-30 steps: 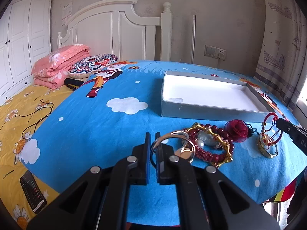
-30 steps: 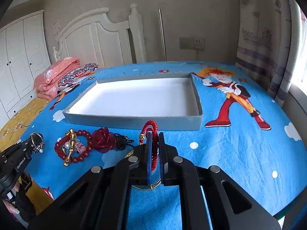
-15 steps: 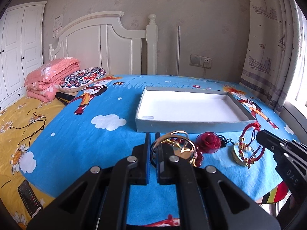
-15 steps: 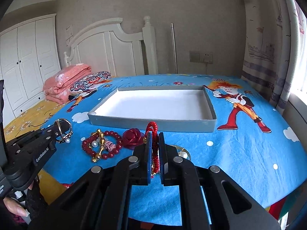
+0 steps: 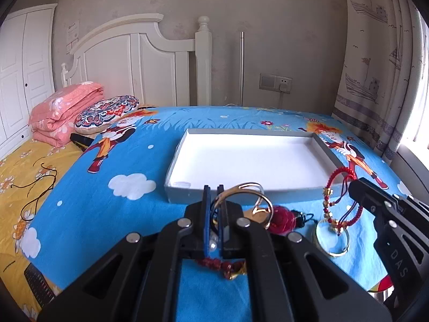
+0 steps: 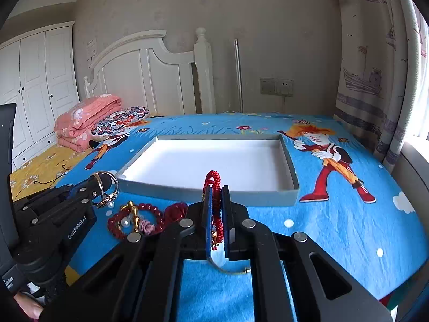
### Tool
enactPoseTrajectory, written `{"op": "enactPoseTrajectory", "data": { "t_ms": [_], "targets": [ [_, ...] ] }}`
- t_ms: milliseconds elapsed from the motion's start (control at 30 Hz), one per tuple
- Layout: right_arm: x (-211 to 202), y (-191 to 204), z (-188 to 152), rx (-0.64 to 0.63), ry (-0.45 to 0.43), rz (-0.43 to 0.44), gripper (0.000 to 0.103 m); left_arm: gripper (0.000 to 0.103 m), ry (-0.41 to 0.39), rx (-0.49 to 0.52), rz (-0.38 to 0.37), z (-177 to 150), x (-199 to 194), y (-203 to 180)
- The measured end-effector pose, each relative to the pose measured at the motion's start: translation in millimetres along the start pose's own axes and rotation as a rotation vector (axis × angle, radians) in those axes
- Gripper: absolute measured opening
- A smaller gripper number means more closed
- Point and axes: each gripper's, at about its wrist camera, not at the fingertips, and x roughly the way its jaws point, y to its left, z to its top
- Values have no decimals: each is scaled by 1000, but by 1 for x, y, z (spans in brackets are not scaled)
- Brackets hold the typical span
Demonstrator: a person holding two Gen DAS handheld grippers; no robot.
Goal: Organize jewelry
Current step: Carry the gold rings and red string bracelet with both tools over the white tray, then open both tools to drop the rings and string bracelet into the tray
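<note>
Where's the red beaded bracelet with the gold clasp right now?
The red beaded bracelet with the gold clasp lies on the blue bedsheet, in front of the grey tray's near wall, between both grippers.

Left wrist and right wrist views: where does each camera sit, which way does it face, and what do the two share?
Left wrist: sits behind the left gripper, facing the headboard across the gray tray; its fingers pinch a gold bangle, and the right gripper enters from the right.
Right wrist: sits behind the right gripper, same heading; its fingers pinch a red cord bracelet, and the left gripper enters from the left.
Shared: the tray, the red bead bracelet on the blue sheet, and each other's gripper.
</note>
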Motion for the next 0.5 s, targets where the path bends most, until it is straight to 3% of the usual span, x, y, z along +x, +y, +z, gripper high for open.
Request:
{"op": "enactPoseTrajectory", "data": {
  "t_ms": [300,500],
  "targets": [
    [68,-10,61,10,39,-16,8,5,76,-6,3,66,74,-14],
    [113,-17,81,31,108,-28,8,5,182,-25,30,88,127,-9]
  ]
}}
